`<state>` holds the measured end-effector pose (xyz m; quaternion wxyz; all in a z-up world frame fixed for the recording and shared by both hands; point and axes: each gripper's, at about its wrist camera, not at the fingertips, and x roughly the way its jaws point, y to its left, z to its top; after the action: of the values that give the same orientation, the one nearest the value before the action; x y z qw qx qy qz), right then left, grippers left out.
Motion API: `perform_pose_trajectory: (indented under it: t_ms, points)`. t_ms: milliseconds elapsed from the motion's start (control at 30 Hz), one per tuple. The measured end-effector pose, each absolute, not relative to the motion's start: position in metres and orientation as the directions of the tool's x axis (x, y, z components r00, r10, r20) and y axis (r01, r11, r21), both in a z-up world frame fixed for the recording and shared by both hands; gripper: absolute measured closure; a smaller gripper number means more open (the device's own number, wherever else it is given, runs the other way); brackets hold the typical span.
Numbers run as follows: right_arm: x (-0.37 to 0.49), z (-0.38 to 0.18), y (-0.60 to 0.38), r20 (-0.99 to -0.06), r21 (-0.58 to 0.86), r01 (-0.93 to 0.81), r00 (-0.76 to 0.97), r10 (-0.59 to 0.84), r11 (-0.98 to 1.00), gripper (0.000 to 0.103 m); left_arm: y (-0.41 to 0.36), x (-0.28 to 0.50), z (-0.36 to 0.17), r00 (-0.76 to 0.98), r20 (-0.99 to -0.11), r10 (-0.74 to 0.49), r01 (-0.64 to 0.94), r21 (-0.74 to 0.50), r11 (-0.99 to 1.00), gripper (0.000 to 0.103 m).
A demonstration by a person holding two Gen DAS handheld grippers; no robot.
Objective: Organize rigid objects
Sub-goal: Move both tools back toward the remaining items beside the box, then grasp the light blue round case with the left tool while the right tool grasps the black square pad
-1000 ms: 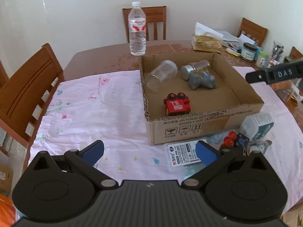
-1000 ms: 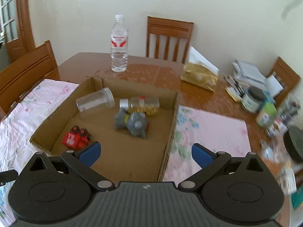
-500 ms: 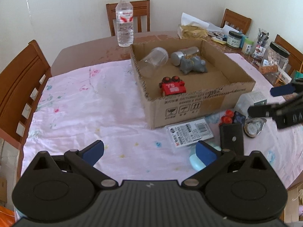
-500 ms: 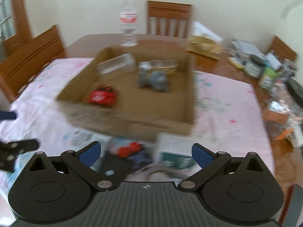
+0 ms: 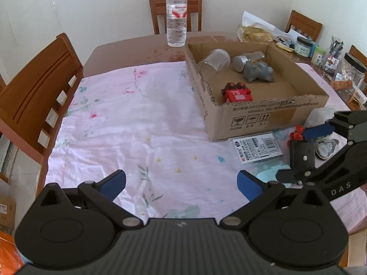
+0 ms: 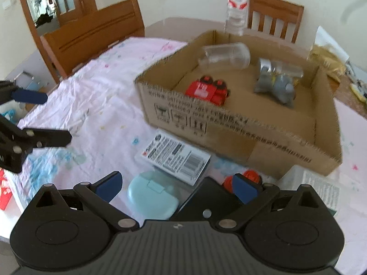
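A cardboard box holds a red toy car, a grey toy, a clear jar and a metal-lidded jar. In front of the box lie a white labelled packet, a light blue case, a flat black object, a red-wheeled toy and a white carton. My right gripper hangs open just above the blue case and the black object. Further left, my left gripper is open over bare pink cloth, holding nothing.
A water bottle stands behind the box on the brown table. Wooden chairs line the left and far sides. Jars and clutter crowd the right end. The pink cloth left of the box is bare.
My right gripper has swung from above the box down to the items in front of it. The left gripper has drawn back and to the left. Both stayed open.
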<state>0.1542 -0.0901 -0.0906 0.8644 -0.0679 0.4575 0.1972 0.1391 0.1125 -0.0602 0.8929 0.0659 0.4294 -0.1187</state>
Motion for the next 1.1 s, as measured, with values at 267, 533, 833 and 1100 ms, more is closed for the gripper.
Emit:
perform_pose_trajectory:
  t_ms: [267, 533, 833, 1100]
  points:
    - [0.135, -0.107, -0.091, -0.875, 0.148, -0.430, 0.362, 0.321, 0.890, 0.000, 0.114, 0.141, -0.064, 0.596, -0.783, -0.178, 0.285, -0.001, 0.958, 0.001]
    - [0.132, -0.108, -0.078, -0.870, 0.003, -0.456, 0.438, 0.227, 0.890, 0.000, 0.107, 0.139, -0.067, 0.581, -0.783, -0.223, 0.338, -0.016, 0.941, 0.001]
    - [0.131, -0.121, -0.074, -0.907, 0.030, -0.454, 0.361, 0.215, 0.891, 0.000, 0.105, 0.131, -0.071, 0.555, -0.784, -0.278, 0.408, -0.035, 0.912, 0.001]
    - [0.113, -0.124, -0.068, -0.898, -0.021, -0.417, 0.408, 0.167, 0.909, 0.000, 0.087, 0.130, -0.076, 0.545, -0.792, -0.276, 0.431, -0.017, 0.902, 0.001]
